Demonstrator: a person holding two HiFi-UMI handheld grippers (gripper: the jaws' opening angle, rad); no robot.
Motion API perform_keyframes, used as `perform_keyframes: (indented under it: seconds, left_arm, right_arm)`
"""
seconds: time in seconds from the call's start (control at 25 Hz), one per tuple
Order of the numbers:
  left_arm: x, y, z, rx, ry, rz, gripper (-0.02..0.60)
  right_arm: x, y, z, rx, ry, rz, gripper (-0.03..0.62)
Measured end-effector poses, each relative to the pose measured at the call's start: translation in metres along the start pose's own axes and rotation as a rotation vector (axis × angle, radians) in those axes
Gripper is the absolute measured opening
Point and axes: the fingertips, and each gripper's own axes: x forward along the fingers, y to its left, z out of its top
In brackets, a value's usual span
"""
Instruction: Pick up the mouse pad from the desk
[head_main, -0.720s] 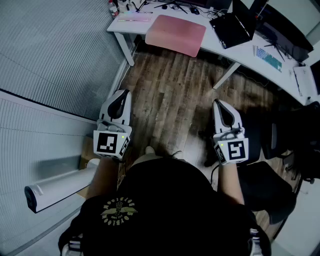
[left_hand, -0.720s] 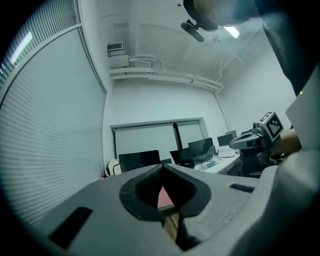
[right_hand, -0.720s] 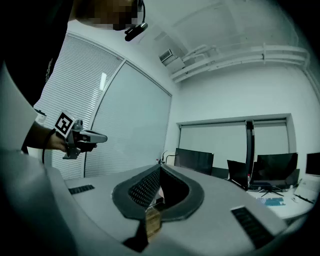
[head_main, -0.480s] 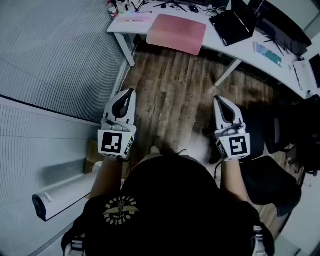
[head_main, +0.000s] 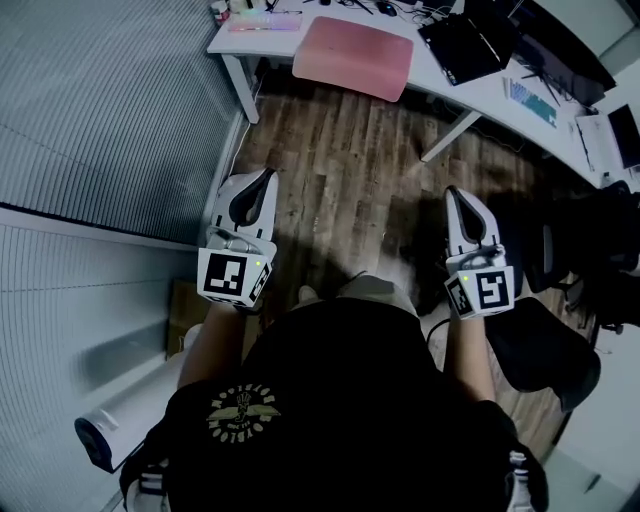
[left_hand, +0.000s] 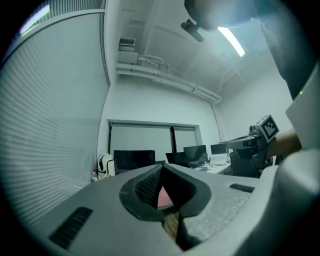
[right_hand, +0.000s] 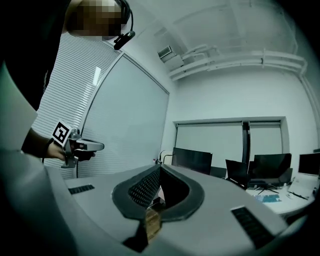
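Both grippers sit low in the frame. Left gripper (head_main: 267, 176) and right gripper (head_main: 453, 192) have their jaws together, nothing in them. The pink mouse pad (head_main: 354, 56) is well apart from them at top centre, on the white bench (head_main: 228, 42), and seems to overhang the near edge.

Risks imo:
- Shut jaws would just shove it.
- A flat pad is hard to pinch and could slide onto the floor (head_main: 350, 190).
- The laptop (head_main: 462, 48) just beside it could get bumped.

Writing: none readable. The shirt emblem (head_main: 243, 410) is too small to read.

Pink rectangular mouse pad (head_main: 353, 58) flat on the white desk (head_main: 440, 92), overhanging its near edge
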Motion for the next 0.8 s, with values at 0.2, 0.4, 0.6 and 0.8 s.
perform_keyframes:
  seconds: [0.2,0.4,0.6,0.8]
  left_arm:
    - [0.011,0.028,-0.01,-0.029,-0.004,0.029,0.008]
    - [0.04,0.05,-0.014,-0.026,0.016,0.039,0.008]
    - [0.077,0.063,-0.015,-0.024,0.028,0.042,0.008]
    - [0.114,0.088,-0.012,-0.01,0.028,0.106,0.008]
  right_arm:
    - [0.02,-0.002,-0.004,-0.004,0.003,0.003,0.002]
    - [0.051,-0.023,-0.013,0.01,0.004,0.001,0.002]
    - [0.09,-0.052,-0.029,0.053,-0.007,-0.007,0.002]
    - [0.131,-0.076,-0.033,0.067,-0.004,0.018,0.002]
